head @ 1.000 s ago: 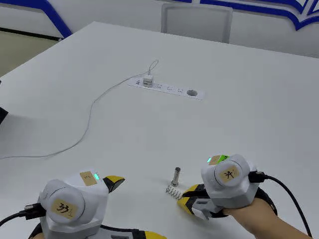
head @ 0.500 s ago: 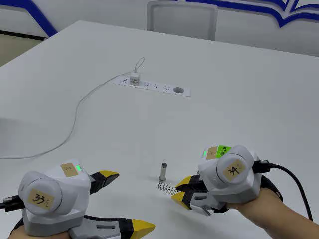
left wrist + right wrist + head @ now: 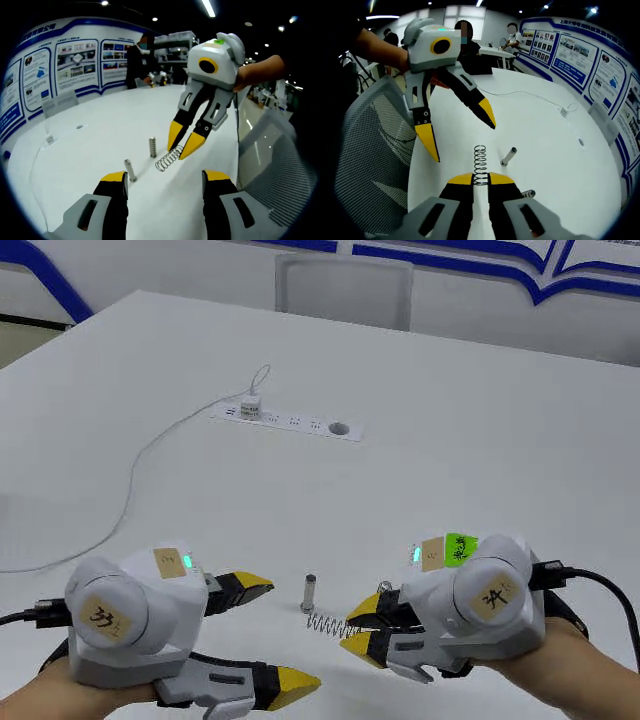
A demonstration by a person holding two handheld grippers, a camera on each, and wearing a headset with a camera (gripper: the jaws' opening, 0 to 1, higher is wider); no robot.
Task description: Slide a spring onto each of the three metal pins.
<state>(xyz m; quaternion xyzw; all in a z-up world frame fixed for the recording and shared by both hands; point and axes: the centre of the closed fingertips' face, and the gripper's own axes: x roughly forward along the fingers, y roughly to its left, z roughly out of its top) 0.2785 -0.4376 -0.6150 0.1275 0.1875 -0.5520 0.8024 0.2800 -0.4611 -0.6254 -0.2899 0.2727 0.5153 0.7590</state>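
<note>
Right gripper [image 3: 347, 630] is pinching one end of the spring [image 3: 325, 624], left gripper [image 3: 294, 632] gaping, empty. I'd square the free end over the pin [image 3: 309, 592] right beside it.

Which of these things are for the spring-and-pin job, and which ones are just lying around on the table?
For the job:
- spring, gripped in the shut right gripper
- two metal pins, standing on the table
- left gripper, open

Just lying about:
- power strip
- white plug in the strip
- chair behind the table
</note>
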